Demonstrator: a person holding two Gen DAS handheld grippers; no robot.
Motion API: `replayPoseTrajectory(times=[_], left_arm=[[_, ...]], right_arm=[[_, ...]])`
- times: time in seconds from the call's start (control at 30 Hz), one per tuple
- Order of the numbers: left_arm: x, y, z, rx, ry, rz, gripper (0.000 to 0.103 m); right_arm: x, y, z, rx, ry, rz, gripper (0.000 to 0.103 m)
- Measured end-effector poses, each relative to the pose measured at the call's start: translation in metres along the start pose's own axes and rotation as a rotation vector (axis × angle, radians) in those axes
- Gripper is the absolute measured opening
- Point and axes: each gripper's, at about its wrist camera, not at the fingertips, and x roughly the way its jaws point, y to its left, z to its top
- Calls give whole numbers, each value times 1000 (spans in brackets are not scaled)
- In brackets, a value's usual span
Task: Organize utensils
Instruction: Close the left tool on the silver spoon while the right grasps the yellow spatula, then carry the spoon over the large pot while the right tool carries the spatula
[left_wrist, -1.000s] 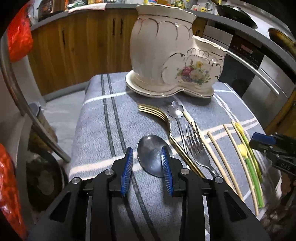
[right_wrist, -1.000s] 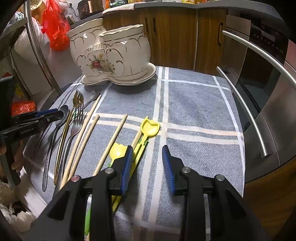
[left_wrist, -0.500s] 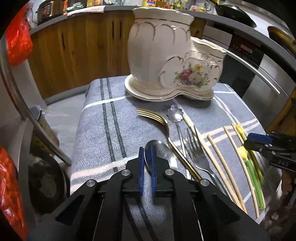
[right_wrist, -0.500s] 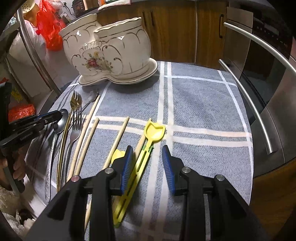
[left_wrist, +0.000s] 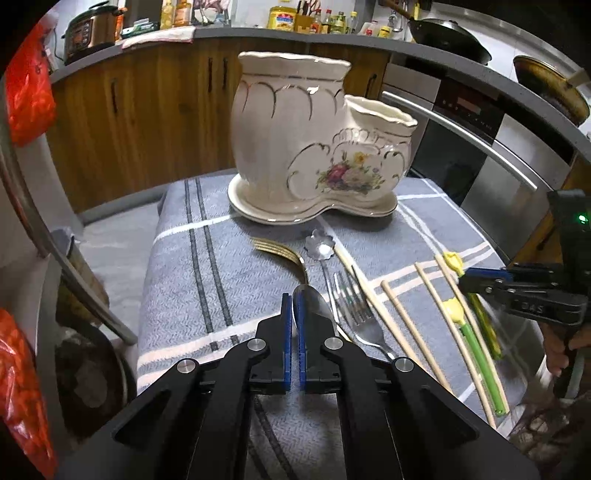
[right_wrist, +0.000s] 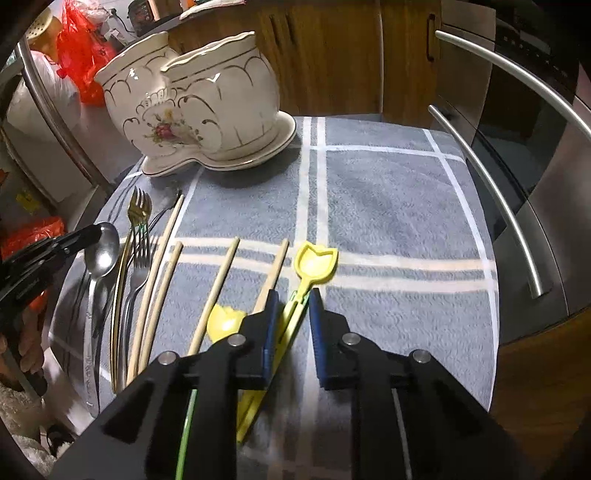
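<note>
Bare cloth right of utensils; ceramic holder blocks far edge

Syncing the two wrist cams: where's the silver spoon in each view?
Left wrist: silver spoon sits bottom centre, its bowl edge pinched in the left claw.
Right wrist: spoon lies far left, leftmost utensil, at that claw's tip.
Shared landmark: the floral ceramic holder at the cloth's far end.

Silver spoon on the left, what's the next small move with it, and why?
Probably lift it straight up off the grey cloth. The left gripper looks shut on the silver spoon's bowel edge, so it seems gripped, and the ceramic holder it likely belongs in stands upright just beyond, with open tops.
</note>
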Motion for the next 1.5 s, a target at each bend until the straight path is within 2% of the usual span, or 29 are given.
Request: replayPoseTrajectory(times=[0.13,0.3,0.5,0.63,0.8,0.93,1.17,1.33,1.5], left_arm=[[-9,-5,3,10,-24,-9,3],[-26,-9,6,18,-67,-18,3],[-54,-15,12,40,-150,3,2],[-74,-19,17,70,-213,40,2],[-97,-30,23,142,-310,130,2],[-113,-31,34,147,-362,146,2],[-144,-19,79,93,-461,132,2],[-165,-5,132,42,-542,124,2],[-158,3,180,29,-578,196,2]], right_arm=[[0,-1,-2,13,-23,-4,10],[-12,2,-5,-4,-92,-13,9],[-35,7,-2,-12,-198,24,9],[-51,10,3,-10,-273,48,9],[-67,12,9,17,-365,76,9],[-74,16,21,27,-409,102,10],[-85,34,65,3,-497,163,10],[-88,39,109,17,-564,217,10],[-78,32,153,81,-607,266,10]])
